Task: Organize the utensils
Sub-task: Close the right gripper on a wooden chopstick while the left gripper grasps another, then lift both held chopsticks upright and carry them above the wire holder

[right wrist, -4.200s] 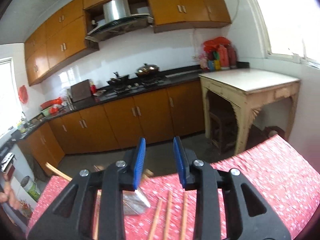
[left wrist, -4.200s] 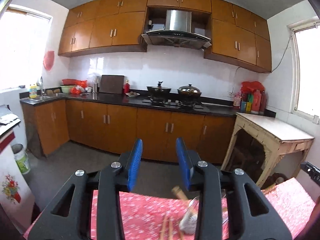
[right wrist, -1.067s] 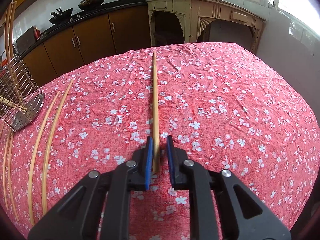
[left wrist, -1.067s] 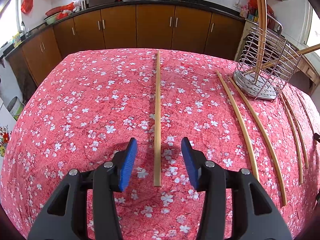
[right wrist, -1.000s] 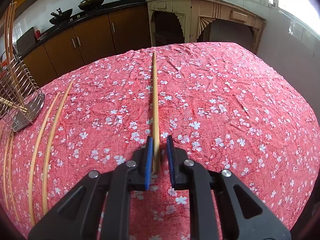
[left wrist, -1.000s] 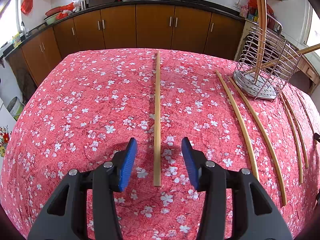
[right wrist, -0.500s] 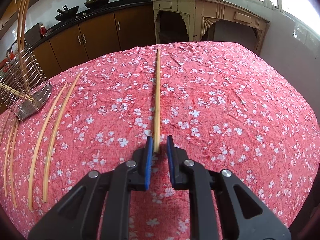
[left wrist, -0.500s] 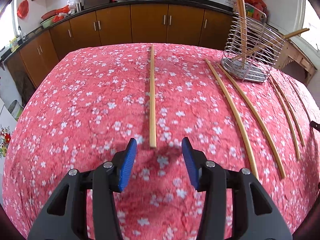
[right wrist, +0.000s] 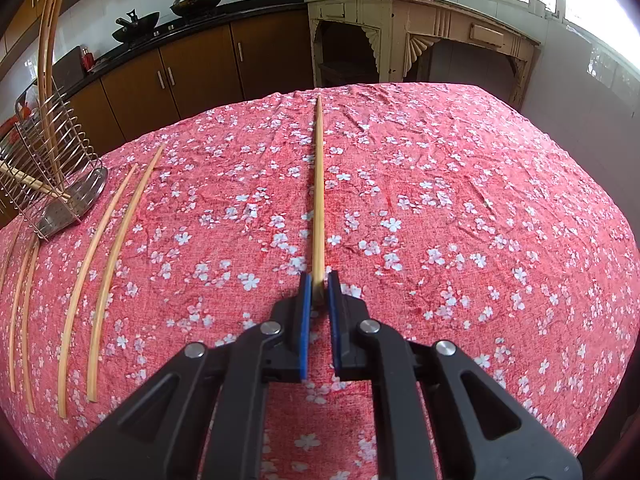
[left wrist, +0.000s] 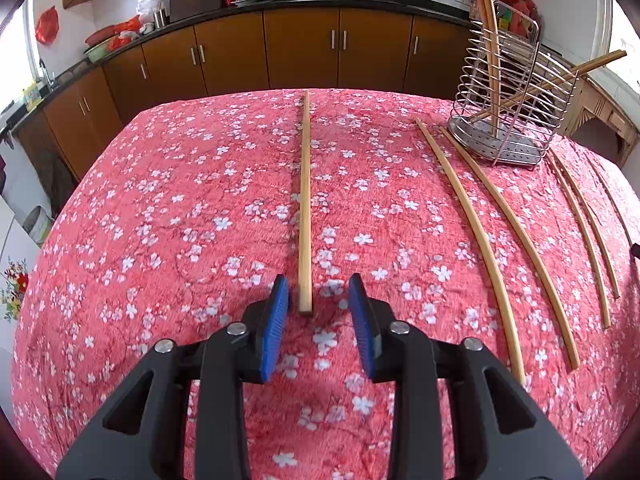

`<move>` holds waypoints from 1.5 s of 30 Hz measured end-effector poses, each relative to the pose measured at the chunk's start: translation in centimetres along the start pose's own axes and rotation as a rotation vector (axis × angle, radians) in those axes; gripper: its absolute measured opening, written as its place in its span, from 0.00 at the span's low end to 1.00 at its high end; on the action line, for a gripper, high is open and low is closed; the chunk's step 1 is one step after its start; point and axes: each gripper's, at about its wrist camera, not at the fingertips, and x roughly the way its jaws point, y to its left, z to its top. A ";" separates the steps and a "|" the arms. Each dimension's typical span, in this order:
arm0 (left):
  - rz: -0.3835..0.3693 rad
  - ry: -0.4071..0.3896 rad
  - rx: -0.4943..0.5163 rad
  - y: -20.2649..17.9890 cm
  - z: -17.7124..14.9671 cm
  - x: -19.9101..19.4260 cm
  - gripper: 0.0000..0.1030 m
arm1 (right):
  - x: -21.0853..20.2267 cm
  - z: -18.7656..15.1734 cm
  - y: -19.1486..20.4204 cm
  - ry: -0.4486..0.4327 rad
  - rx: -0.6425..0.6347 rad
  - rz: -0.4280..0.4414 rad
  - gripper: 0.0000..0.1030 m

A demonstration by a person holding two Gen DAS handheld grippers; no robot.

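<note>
A wooden chopstick (left wrist: 305, 200) lies straight on the red floral tablecloth (left wrist: 160, 240). Its near end sits between the blue fingers of my left gripper (left wrist: 316, 284), whose jaws are closing; a gap shows on both sides of the stick. In the right wrist view another chopstick (right wrist: 319, 180) lies along the cloth, and my right gripper (right wrist: 320, 280) is shut on its near end. The wire utensil holder (left wrist: 500, 120) (right wrist: 60, 184) stands at the table's far side with chopsticks standing in it.
Several loose chopsticks (left wrist: 480, 240) (right wrist: 100, 260) lie in pairs on the cloth beside the holder. Brown kitchen cabinets (left wrist: 300, 52) run behind the table, and a pale side table (right wrist: 400, 32) stands by the window. The table edge drops off just past the chopstick tips.
The left jaws have narrowed around the chopstick's near end. The right jaws have pinched slightly tighter on their chopstick. Both hands stay about where they were.
</note>
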 end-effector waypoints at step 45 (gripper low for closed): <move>-0.015 -0.620 -0.110 2.2 7.0 -16.6 0.07 | -18.8 6.7 0.2 -0.597 0.003 0.165 0.07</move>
